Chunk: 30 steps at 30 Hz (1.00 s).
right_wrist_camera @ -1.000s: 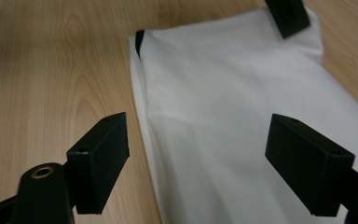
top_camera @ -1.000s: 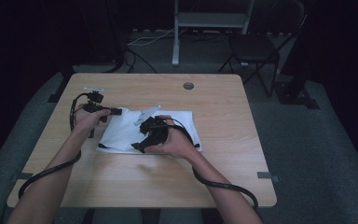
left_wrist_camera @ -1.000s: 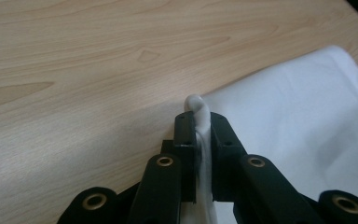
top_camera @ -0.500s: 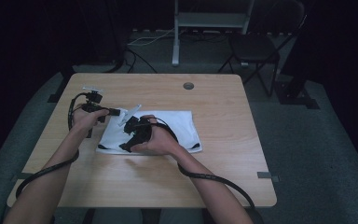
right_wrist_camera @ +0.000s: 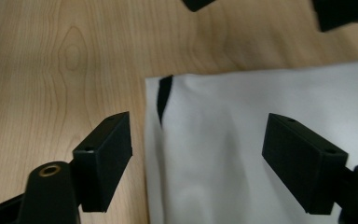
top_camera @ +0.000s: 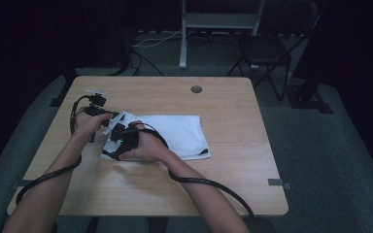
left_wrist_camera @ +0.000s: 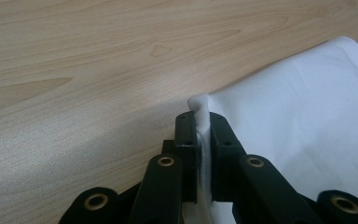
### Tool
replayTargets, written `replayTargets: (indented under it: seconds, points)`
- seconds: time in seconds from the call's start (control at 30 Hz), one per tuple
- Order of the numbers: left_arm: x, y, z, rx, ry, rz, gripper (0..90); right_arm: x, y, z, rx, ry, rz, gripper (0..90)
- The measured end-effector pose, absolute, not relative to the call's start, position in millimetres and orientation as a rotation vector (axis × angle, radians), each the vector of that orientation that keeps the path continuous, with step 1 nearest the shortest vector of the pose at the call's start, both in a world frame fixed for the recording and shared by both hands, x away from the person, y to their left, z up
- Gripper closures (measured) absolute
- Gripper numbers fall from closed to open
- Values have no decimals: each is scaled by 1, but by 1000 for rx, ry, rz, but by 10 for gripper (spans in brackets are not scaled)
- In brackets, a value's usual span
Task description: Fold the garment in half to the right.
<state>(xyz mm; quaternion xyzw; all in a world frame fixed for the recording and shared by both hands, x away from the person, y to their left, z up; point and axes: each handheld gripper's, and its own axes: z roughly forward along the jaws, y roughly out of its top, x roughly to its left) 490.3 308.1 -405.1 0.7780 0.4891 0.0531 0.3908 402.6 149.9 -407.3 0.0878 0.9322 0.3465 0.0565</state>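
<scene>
A folded white cloth (top_camera: 175,136) lies flat near the middle of the wooden bench (top_camera: 233,184), slightly left of centre. At its far left corner the left gripper (left_wrist_camera: 204,126) is clenched on a pinched ridge of the fabric, jaws pressed together with the white fold between them. Just beside it, the right gripper (right_wrist_camera: 198,158) hovers over the cloth's left edge, its jaws spread wide and just now narrowing a little, grasping nothing; a black mark (right_wrist_camera: 163,95) shows on the cloth below

left gripper (left_wrist_camera: 203,135): jaws clamped | right gripper (right_wrist_camera: 198,158): jaws apart, just closing slightly
</scene>
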Motion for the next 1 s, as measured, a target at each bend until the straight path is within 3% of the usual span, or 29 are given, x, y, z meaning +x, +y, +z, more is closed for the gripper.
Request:
replayTargets:
  seconds: [0.53,0.7,0.87,1.0]
  points:
    - [491,311,-408,1982,1230,118,840,396,183,-423,212,2868,966,373]
    - [491,312,-409,1981,1228,114,839,400,182,-423,262,2872,984,485]
    - [489,312,-409,1984,1225,115,839,400,179,-422,300,2844,982,700]
    - [488,309,-408,2004,1219,134,840,398,181,-421,336,2820,956,780]
